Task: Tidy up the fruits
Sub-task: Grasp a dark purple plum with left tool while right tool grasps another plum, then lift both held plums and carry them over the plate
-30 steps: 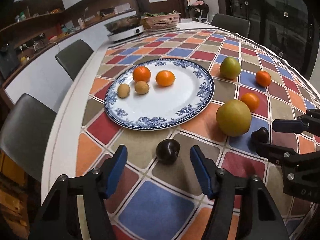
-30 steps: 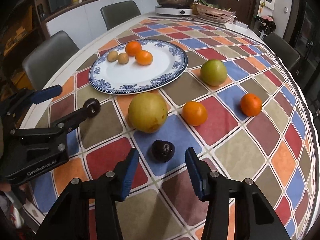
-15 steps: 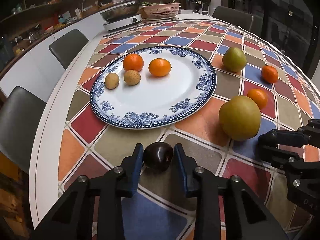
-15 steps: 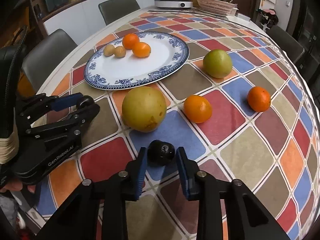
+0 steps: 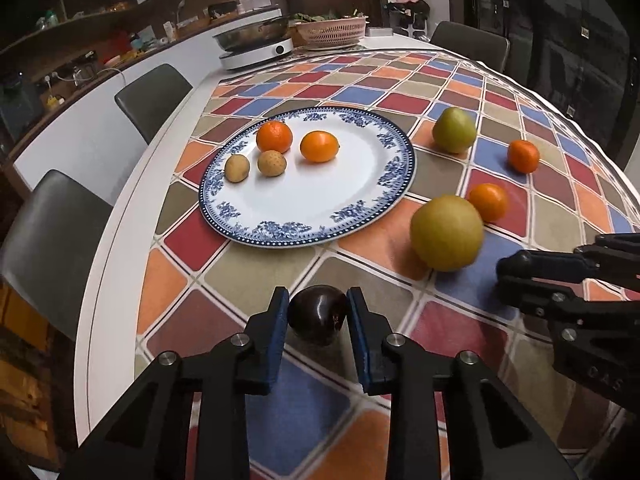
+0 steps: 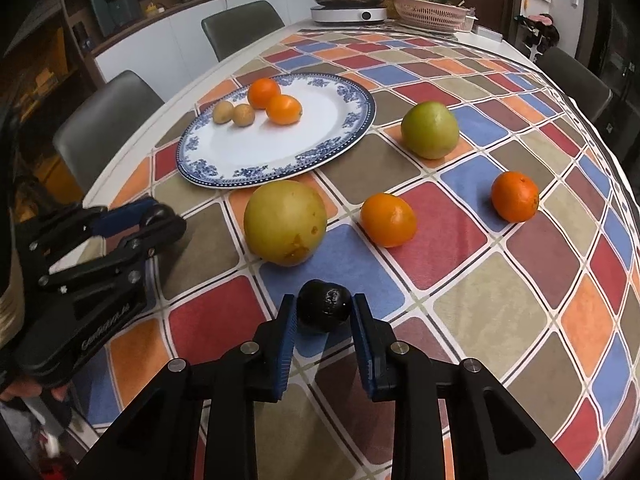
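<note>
My left gripper (image 5: 318,310) is shut on a dark plum (image 5: 318,314) near the table's front edge, its blue pads pressed to both sides. My right gripper (image 6: 324,312) is shut on a second dark plum (image 6: 325,306), just in front of a big yellow pear (image 6: 285,227). The blue-patterned plate (image 5: 360,204) holds two oranges (image 5: 274,136) and two small brown fruits (image 5: 237,168). Loose on the cloth lie a green apple (image 6: 430,130) and two more oranges (image 6: 388,220). In the right wrist view the left gripper (image 6: 160,218) shows at the left.
A chequered cloth (image 5: 320,92) covers the round table. At the far end stand a hotplate with a pan (image 5: 256,46) and a pink basket (image 5: 332,32). Grey chairs (image 5: 154,94) line the left side. The right gripper's body (image 5: 568,292) shows at the right of the left wrist view.
Both grippers came forward over their plums and closed on them. One second ago each stood open with its plum lying free ahead of the fingers.
</note>
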Demonstrator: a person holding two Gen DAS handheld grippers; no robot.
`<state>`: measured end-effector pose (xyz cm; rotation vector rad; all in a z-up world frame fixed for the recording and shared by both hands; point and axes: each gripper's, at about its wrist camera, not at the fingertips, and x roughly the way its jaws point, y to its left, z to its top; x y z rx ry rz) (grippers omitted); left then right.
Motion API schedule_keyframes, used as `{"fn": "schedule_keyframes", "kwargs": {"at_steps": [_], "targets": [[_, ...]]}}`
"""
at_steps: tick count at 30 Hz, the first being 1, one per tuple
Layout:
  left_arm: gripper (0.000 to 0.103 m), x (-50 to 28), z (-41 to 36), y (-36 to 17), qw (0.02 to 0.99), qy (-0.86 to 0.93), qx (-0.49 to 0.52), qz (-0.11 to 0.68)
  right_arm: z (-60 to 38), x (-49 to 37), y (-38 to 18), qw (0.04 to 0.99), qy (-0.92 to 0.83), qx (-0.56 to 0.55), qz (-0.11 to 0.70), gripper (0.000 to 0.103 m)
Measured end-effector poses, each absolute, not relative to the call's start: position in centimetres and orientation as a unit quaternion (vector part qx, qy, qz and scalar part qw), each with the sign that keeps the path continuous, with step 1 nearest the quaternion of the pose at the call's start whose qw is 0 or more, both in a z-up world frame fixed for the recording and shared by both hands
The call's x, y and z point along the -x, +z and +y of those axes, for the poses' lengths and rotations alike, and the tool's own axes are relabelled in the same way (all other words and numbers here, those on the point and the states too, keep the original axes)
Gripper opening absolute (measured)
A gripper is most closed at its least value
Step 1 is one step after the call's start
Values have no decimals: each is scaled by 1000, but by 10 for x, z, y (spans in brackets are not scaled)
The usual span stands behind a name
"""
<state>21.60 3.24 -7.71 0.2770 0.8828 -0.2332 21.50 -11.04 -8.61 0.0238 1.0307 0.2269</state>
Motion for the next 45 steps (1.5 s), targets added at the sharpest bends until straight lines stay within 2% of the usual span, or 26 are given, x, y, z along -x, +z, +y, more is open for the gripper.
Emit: {"fn": "schedule_keyframes", "kwargs": {"at_steps": [23, 45], "targets": [[30, -159, 38, -25, 923, -57, -71, 373, -116, -186, -36, 894, 165, -11, 417, 28], [30, -165, 25, 39, 948, -63, -76, 303, -123, -198, 30, 920, 197, -4, 338, 28]]}}
